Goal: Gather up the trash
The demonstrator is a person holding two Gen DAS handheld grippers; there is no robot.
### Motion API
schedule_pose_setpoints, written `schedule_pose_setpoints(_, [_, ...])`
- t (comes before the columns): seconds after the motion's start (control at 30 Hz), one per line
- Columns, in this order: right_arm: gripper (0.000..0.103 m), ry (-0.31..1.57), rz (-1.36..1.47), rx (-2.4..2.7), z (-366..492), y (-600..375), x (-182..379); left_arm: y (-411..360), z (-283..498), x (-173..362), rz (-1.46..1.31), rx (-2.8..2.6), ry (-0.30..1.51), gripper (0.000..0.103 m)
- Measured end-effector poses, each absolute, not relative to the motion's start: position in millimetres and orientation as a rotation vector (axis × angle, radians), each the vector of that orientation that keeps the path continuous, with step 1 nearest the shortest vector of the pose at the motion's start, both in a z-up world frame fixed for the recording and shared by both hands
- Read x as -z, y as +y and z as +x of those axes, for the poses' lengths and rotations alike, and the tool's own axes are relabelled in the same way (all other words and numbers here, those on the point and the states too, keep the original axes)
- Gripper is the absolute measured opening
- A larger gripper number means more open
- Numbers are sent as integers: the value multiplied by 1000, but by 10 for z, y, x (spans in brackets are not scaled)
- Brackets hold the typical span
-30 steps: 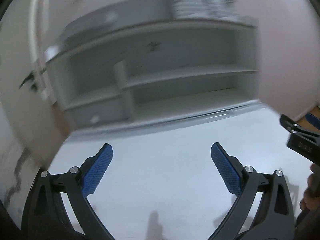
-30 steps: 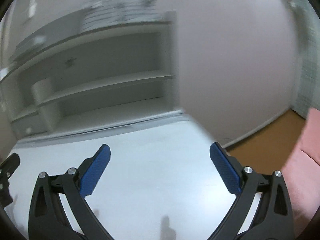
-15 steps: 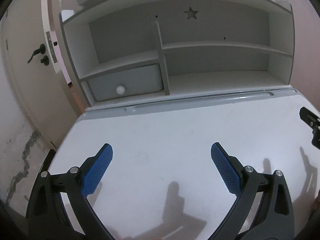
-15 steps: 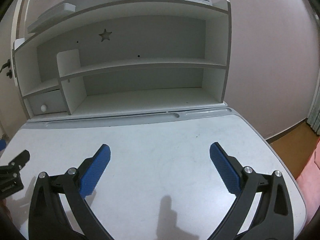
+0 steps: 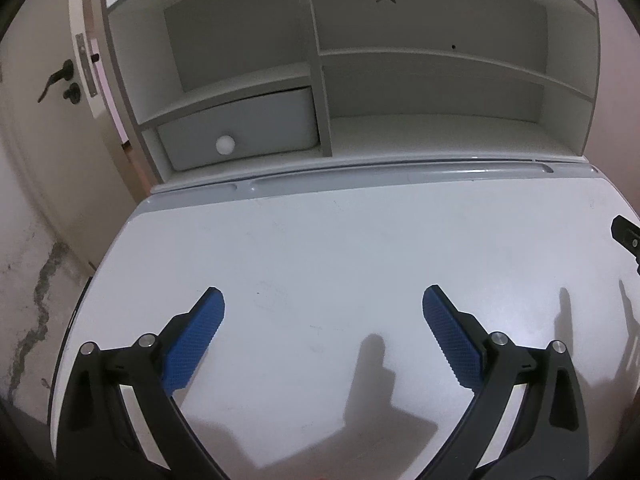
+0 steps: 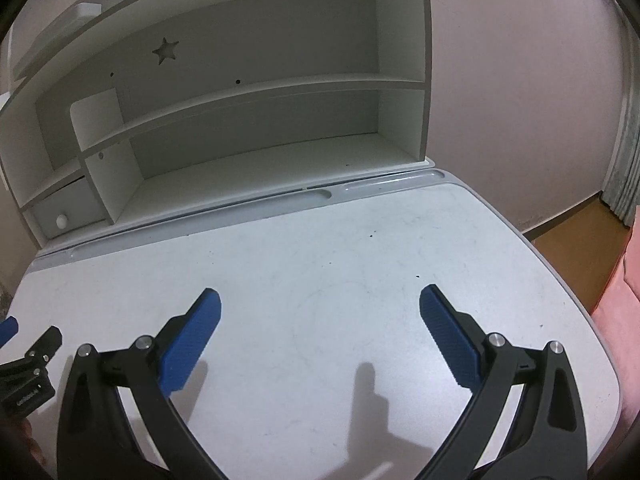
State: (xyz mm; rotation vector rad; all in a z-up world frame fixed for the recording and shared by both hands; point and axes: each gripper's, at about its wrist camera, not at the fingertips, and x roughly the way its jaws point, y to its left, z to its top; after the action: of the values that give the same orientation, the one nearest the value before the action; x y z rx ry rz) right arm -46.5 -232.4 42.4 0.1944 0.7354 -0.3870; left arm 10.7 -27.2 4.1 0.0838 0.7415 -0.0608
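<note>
No trash shows in either view. My left gripper is open and empty, held above a white desk top. My right gripper is open and empty above the same desk. The left gripper's edge shows at the far left of the right wrist view. A black part of the right gripper shows at the right edge of the left wrist view.
A white hutch with shelves stands at the desk's back, with a grey drawer and round knob at its lower left. A door with a dark handle is left. Wooden floor and pink fabric lie right of the desk.
Both cameras have swung from a blurred sideways view to face the desk and hutch, then moved closer and tilted down. Both grippers stay open.
</note>
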Motion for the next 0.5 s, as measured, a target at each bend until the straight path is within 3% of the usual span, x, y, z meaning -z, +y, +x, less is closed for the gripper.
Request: schedule_pose_setpoints(0.5, [96,734,194,392,-479,-2347,-431,-285,150,-11,91,69,771,96])
